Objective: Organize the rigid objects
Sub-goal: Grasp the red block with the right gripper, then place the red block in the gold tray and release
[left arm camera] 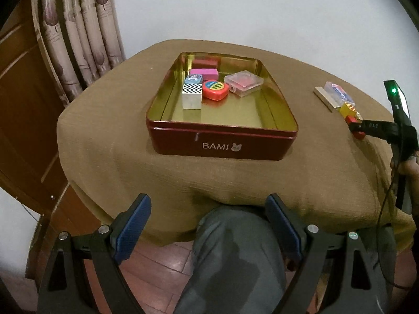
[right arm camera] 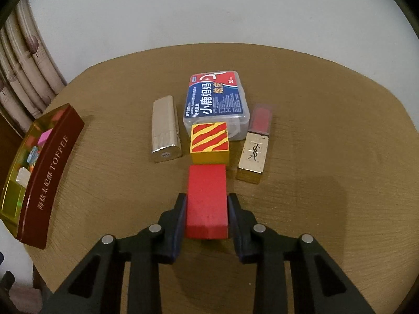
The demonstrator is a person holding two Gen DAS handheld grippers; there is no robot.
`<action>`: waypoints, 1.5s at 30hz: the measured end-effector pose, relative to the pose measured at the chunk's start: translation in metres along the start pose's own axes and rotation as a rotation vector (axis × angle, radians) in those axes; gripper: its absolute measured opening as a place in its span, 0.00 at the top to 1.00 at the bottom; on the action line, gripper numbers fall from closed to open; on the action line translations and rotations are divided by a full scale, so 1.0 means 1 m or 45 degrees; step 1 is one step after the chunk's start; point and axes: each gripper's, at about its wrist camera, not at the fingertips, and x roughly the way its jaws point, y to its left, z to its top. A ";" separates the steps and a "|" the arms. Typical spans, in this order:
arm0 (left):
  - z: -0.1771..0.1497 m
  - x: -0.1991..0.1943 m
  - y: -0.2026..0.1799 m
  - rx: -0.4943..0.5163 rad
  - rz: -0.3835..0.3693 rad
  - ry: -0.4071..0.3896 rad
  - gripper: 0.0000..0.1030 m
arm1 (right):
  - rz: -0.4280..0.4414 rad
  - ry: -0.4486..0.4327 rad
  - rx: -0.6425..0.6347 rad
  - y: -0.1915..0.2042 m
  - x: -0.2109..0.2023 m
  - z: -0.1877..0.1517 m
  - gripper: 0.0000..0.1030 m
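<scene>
Red and rectangular, a wooden block (right arm camera: pixel 207 204) is clamped between the fingers of the right gripper (right arm camera: pixel 207 216) on the cloth-covered counter (right arm camera: pixel 314 157), seemingly just touching a yellow cube with red stripes (right arm camera: pixel 209 142). A dark red tin box (left arm camera: pixel 222 141) is seen well to the left. The left gripper (left arm camera: pixel 208 225) is held spread wide, grasping nothing.

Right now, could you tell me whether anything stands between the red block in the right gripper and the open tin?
Nothing visible does. The right gripper is shut on the red block, and only bare tablecloth lies between it and the tin to its left.
</scene>
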 end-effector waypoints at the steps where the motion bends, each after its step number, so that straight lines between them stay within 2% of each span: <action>1: 0.000 -0.002 0.000 -0.001 -0.001 -0.009 0.16 | 0.028 -0.002 0.005 0.002 -0.004 -0.002 0.71; 4: -0.001 -0.008 -0.002 -0.002 -0.001 -0.035 0.15 | 0.114 -0.030 -0.017 0.025 -0.020 -0.001 0.70; 9: -0.001 -0.011 -0.003 0.016 -0.021 -0.033 0.15 | 0.390 -0.083 -0.096 0.090 -0.064 0.021 0.70; 13: 0.001 -0.012 0.002 -0.008 -0.028 -0.021 0.15 | 0.550 -0.028 -0.178 0.151 -0.064 0.034 0.70; 16: 0.003 -0.013 0.008 -0.060 -0.051 -0.023 0.15 | 0.594 0.023 -0.244 0.192 -0.050 0.034 0.70; 20: 0.003 -0.007 0.017 -0.114 -0.072 0.023 0.14 | 0.589 0.105 -0.308 0.232 -0.019 0.024 0.70; 27: 0.003 0.004 0.031 -0.193 -0.117 0.097 0.15 | 0.445 0.211 -0.391 0.265 0.033 0.025 0.71; 33: 0.003 0.004 0.032 -0.199 -0.120 0.104 0.15 | 0.292 0.211 -0.494 0.281 0.054 0.031 0.71; 38: 0.002 0.005 0.029 -0.179 -0.126 0.115 0.15 | 0.212 0.186 -0.542 0.287 0.061 0.041 0.70; 41: 0.002 0.005 0.027 -0.177 -0.122 0.115 0.14 | 0.224 0.176 -0.566 0.291 0.065 0.044 0.70; 45: 0.001 0.004 0.025 -0.169 -0.118 0.116 0.14 | 0.314 0.100 -0.499 0.279 0.055 0.049 0.68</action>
